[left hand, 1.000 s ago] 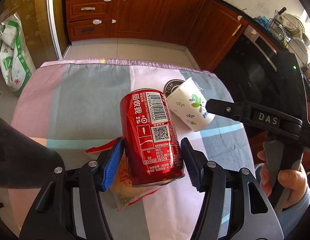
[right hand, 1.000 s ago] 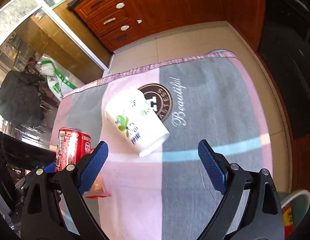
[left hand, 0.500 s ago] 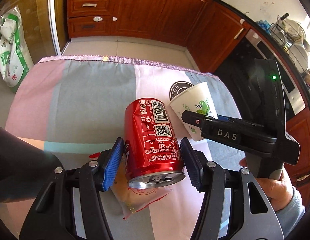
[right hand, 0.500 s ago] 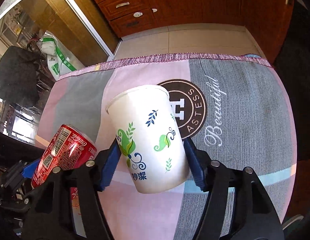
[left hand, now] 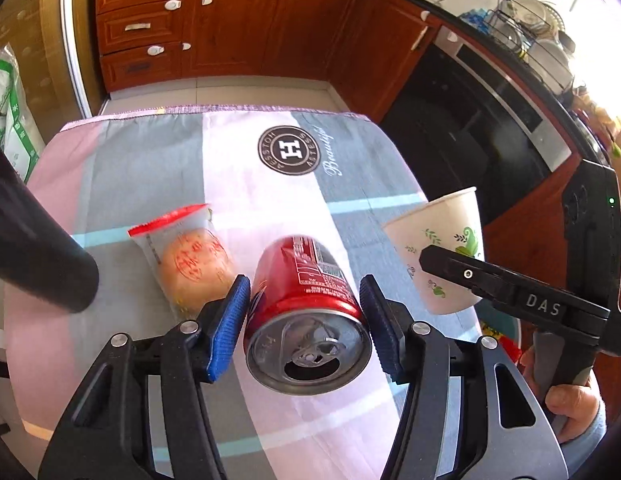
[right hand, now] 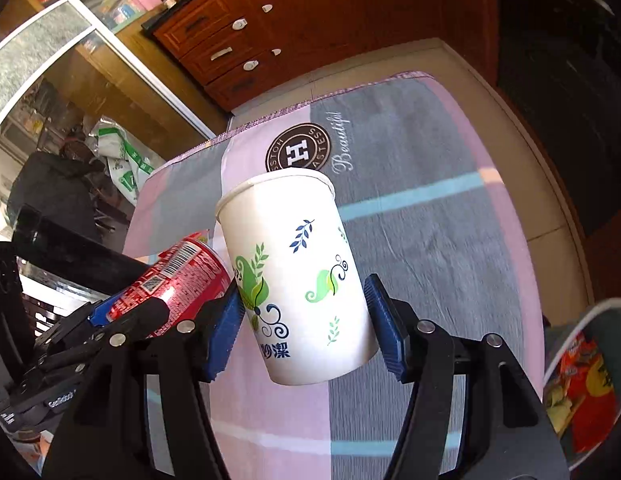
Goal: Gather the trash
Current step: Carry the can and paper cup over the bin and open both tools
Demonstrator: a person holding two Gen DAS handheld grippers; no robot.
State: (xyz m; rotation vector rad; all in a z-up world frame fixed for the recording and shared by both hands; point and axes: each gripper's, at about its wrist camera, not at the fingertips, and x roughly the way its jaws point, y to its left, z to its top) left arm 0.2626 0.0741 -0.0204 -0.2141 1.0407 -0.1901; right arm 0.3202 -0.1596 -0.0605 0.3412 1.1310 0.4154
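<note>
Both grippers are tipped steeply downward over the desk (left hand: 122, 168) with its pink, grey and white striped cloth. The left gripper (left hand: 304, 320) has its blue-padded fingers (left hand: 229, 322) pinching a red aluminium soda can (left hand: 306, 304) by its sides, opened top facing the camera, and the can is up off the cloth. The right gripper (right hand: 306, 326) is squeezing a white paper cup with green and blue leaf prints (right hand: 298, 280) near its base, rim pointing away, also lifted clear. Its fingers (right hand: 384, 330) just closed in on the cup and are pressing on it now. From the left side you can see the person's right hand (left hand: 570, 404) wrapped round the handle, grey sleeve showing. A clear plastic snack wrapper with a red edge (left hand: 186, 256) lies on the cloth just left of the can. A round bin with colourful wrappers inside (right hand: 586, 376) sits low to the right, beside the desk.
</note>
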